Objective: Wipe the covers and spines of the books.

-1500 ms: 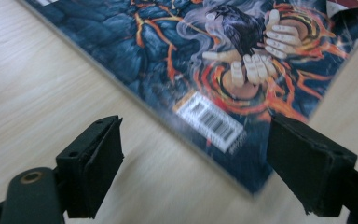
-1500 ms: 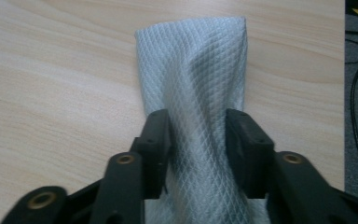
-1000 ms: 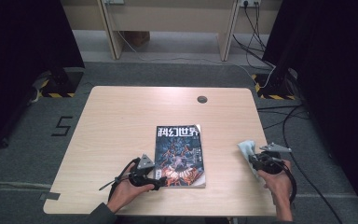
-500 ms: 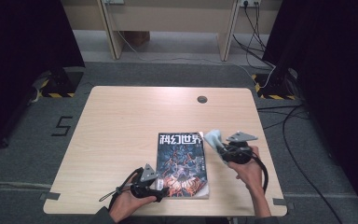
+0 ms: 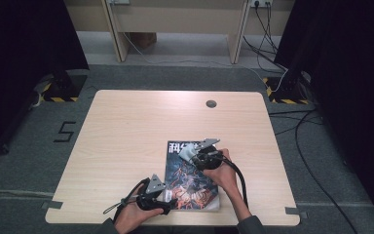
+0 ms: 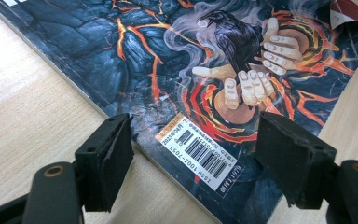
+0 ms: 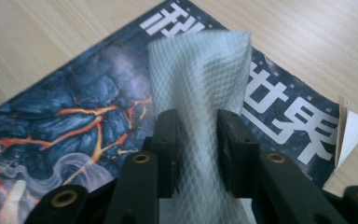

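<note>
Magazine (image 5: 192,178) flat on the near half of the table (image 5: 126,136), a bit right of centre, cover up, long axis pointing away from the person with a slight tilt, title (image 7: 279,102) at the far end and barcode (image 6: 200,156) at the near end. Sitting right over that title end: a white mesh cloth (image 7: 200,93), pinched between the 2 jaws of the right gripper (image 7: 198,135) and sticking out past the tips, hovering just above or maybe brushing the cover, honestly can't tell which. Just been easing open a little, those jaws, but gripping the cloth all the same. Down at the near-left corner, the left gripper (image 6: 193,158) with jaws spread wide, 1 pad over the bare wood and 1 over the cover, barcode corner between them, clamping nothing; looks more like pinning or guarding that corner than grabbing. So, the bit that matters: cloth at the far end, whole length of the cover stretching back toward the person from there. Right hand clearly the nearer 1 to the title. Guessing a wipe comes next, pulled along the long axis toward the near edge. Worth watching the loose flap (image 7: 352,128) at the far right corner, curled up and easy to snag.
</note>
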`<state>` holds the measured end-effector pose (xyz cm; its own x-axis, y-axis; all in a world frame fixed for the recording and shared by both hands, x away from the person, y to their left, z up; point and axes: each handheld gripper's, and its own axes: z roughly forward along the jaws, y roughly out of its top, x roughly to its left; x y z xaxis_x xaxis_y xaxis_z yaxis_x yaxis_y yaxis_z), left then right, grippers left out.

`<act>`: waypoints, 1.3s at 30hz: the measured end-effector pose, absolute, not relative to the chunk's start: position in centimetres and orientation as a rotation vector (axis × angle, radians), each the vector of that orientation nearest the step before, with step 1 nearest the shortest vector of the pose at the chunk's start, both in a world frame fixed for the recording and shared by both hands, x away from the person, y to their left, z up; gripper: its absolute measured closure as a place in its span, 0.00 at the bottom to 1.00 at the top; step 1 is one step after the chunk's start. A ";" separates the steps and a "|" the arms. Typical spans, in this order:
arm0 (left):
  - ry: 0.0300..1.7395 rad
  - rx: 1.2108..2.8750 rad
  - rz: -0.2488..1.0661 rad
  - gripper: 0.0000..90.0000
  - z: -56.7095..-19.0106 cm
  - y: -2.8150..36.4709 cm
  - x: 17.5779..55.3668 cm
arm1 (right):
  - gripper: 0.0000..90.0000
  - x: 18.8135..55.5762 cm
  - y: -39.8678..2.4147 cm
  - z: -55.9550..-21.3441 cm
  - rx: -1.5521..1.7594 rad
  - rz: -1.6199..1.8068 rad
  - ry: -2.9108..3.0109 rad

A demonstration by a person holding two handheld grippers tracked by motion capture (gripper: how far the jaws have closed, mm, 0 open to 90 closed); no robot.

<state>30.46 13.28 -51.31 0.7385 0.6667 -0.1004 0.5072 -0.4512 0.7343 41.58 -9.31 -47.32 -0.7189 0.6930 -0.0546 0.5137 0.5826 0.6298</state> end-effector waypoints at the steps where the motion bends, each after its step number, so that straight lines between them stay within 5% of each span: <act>1: 0.886 2.145 0.249 0.28 -51.3 13.3 30.5 | 0.72 41.6 -9.4 -47.3 0.996 0.864 2.528; 15: 0.890 2.135 0.230 0.25 -51.5 13.5 30.8 | 0.78 42.5 -7.9 -48.3 0.952 0.769 2.550; 28: 0.889 2.133 0.232 0.24 -51.6 13.5 30.8 | 0.75 45.8 -12.7 -49.1 1.146 0.804 2.328; 39: 0.890 2.134 0.236 0.24 -51.6 13.5 30.8 | 0.79 43.3 -9.5 -49.0 0.952 0.788 2.430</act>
<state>30.82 13.54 -51.57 0.7356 0.6663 -0.1223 0.5179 -0.4368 0.7355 43.27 -9.49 -49.05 -0.6814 0.7126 -0.1667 0.4794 0.6067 0.6341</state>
